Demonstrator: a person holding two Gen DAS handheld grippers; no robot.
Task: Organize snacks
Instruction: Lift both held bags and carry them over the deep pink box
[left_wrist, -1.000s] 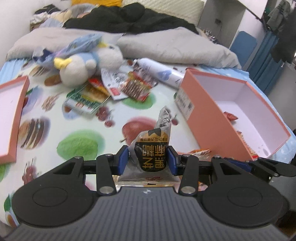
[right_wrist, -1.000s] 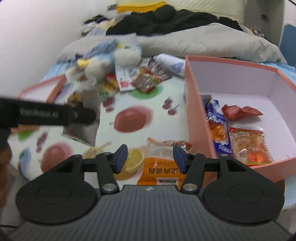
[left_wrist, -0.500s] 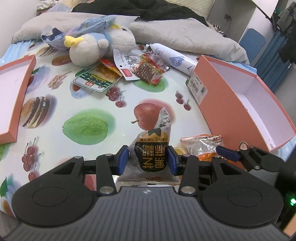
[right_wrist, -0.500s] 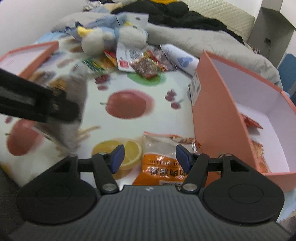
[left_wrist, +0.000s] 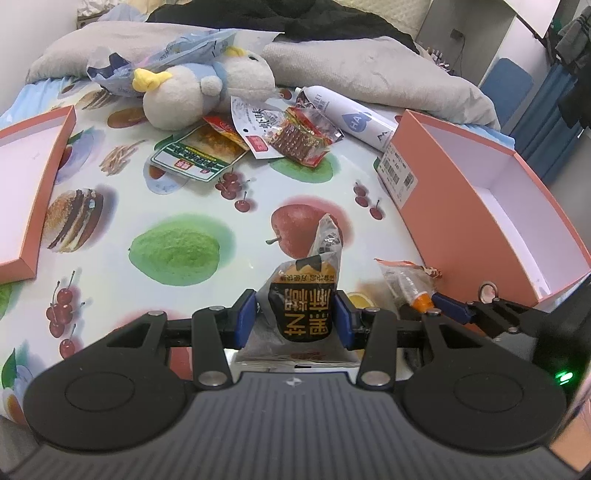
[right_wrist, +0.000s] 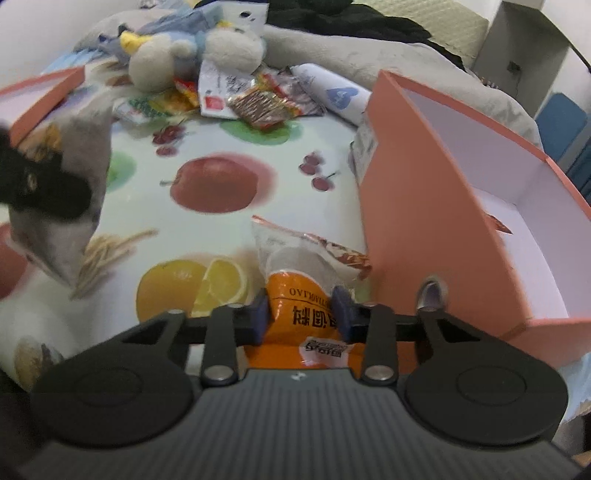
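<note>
Snacks in both grippers, beside the open box. My left gripper (left_wrist: 295, 319) is closed on a grey-and-black snack packet (left_wrist: 303, 295), its blue pads pressing the packet's sides so that the crimped top stands up between them. My right gripper (right_wrist: 300, 313) has its jaws drawn in against the sides of an orange snack packet (right_wrist: 299, 295), which lies on the cloth just beside the near wall of the orange box (right_wrist: 417, 206); whether the grip is fully tight I cannot tell, since the view is blurred.

To do this step well, I judge that each packet should be lifted clear of the box wall before it is carried across, then released low over the white floor of the box, where at least one red wrapper (right_wrist: 498, 223) already lies. The packets are soft and crinkly, so a hold lower on the body should slip less than one on the seal.

Surface: a bed spread with a fruit-printed cloth (left_wrist: 184, 251). More loose snacks (left_wrist: 295, 138) wait in a heap near a plush toy (left_wrist: 199, 88) and a white bottle (left_wrist: 347, 118). The box lid (left_wrist: 33, 177) lies well apart on the left. Room: grey bedding (left_wrist: 369, 66) and dark clothes behind, a blue curtain at the far right.
</note>
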